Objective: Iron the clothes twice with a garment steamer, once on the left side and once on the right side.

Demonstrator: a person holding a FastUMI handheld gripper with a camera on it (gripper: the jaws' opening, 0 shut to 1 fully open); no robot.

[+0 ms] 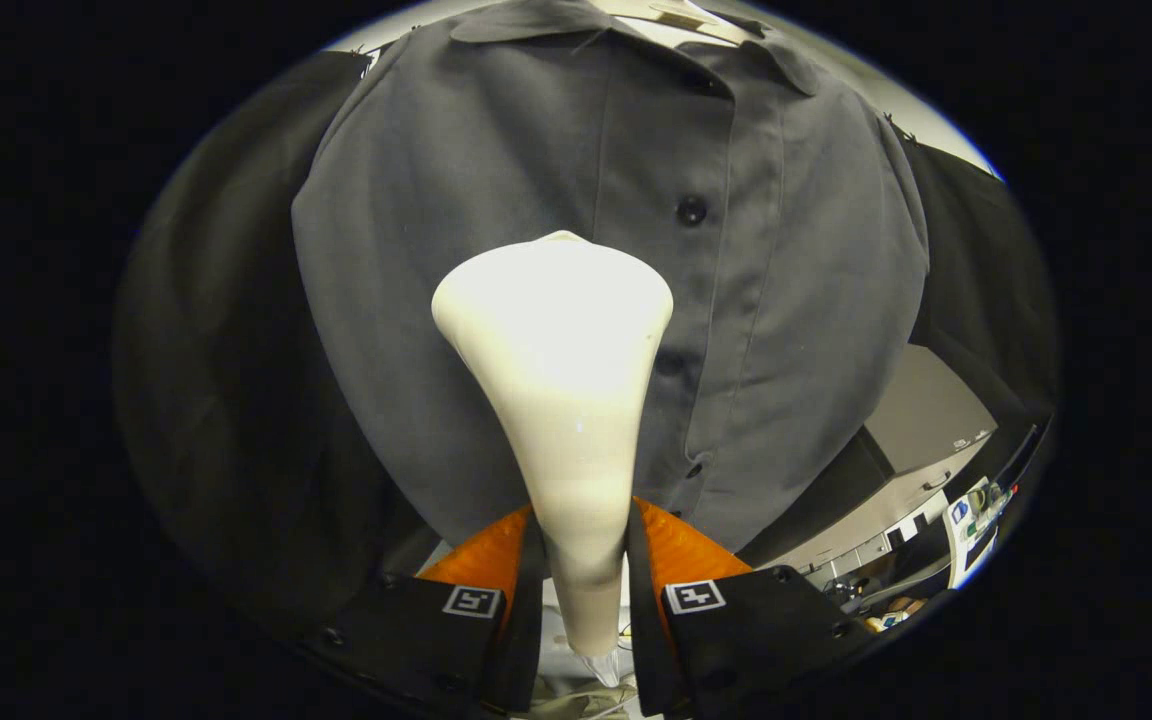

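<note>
Now my gripper (576, 560) is clamped on the steamer (561, 400), its head against the shirt (496, 180); lingering there could scorch or soak it.

Black cloth wall (226, 420) hangs on both sides, left and right. Far top: a pale wall strip (936, 130). Low right: a grey partition panel (921, 410), white cabinets (886, 535) with dark handles, and a cluttered surface (976, 505) with small coloured items, too small to identify.
</note>
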